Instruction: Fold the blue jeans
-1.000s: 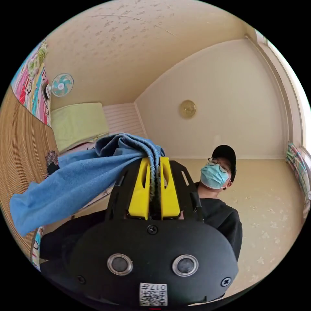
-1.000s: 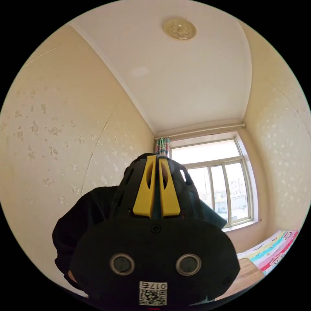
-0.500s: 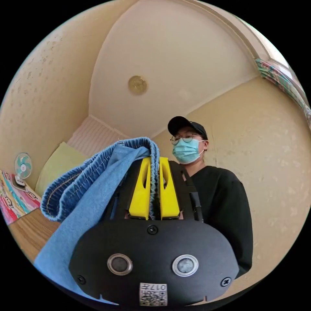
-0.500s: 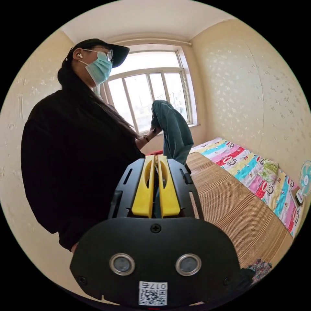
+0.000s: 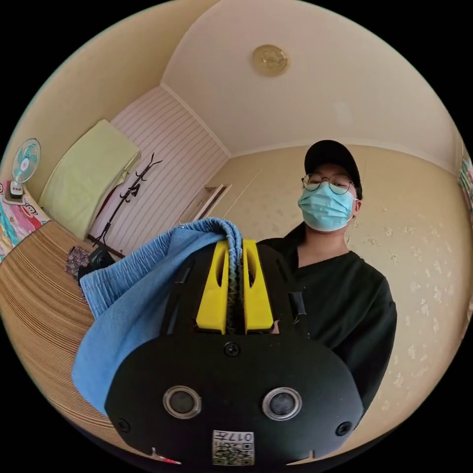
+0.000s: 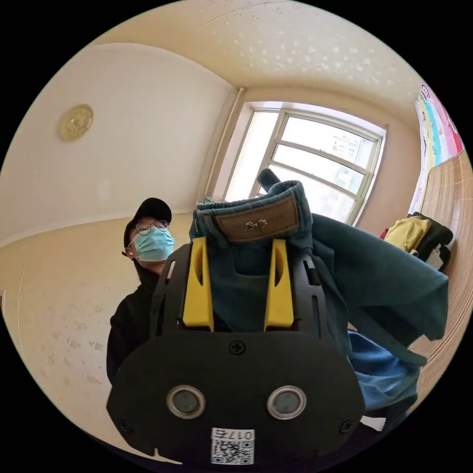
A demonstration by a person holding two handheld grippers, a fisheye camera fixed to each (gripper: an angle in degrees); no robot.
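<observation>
A cream-walled bedroom with a woven bamboo bed mat [image 5: 34,295]. Your left gripper [image 5: 231,290] jaws pinch the blue denim jeans [image 5: 133,295] waistband; your right gripper [image 6: 239,286] jaws gape around it, probably raising them to straighten.

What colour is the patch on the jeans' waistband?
Brown, on the patch; clearest in the right gripper view.
</observation>
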